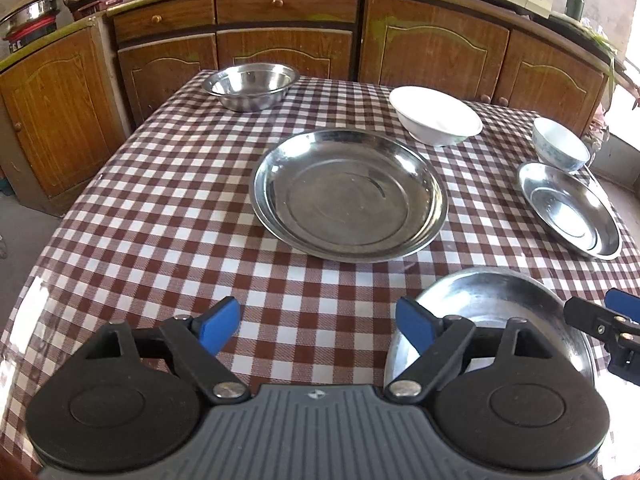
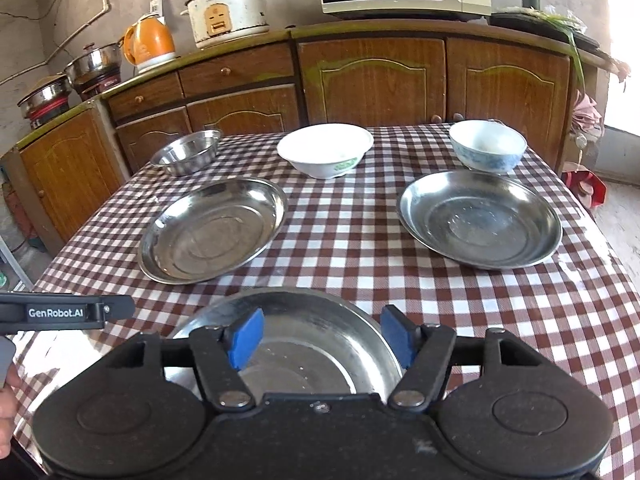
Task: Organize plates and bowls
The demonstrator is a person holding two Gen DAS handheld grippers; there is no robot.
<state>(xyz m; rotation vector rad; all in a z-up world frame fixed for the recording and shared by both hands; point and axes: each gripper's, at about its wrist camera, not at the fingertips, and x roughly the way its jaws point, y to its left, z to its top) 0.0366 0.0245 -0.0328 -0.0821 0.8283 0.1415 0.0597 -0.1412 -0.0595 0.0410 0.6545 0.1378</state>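
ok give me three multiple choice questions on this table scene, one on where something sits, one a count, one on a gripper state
1. Where does the small round steel bowl sit on the brown-and-white checked tablecloth?
A. far left corner
B. near right corner
C. inside the white bowl

2. How many shallow round steel plates are on the table?
A. one
B. three
C. five

3. How do the blue pads of the right gripper stand?
A. pressed shut together
B. clamped on a white bowl
C. apart, gripping nothing

Answers:
1 A: in the right wrist view it stands at the far left, beside the wide white ceramic bowl.
2 B: the left steel plate, the right steel plate and the near steel plate.
3 C: the pads stand apart above the near plate, with a clear gap between them.
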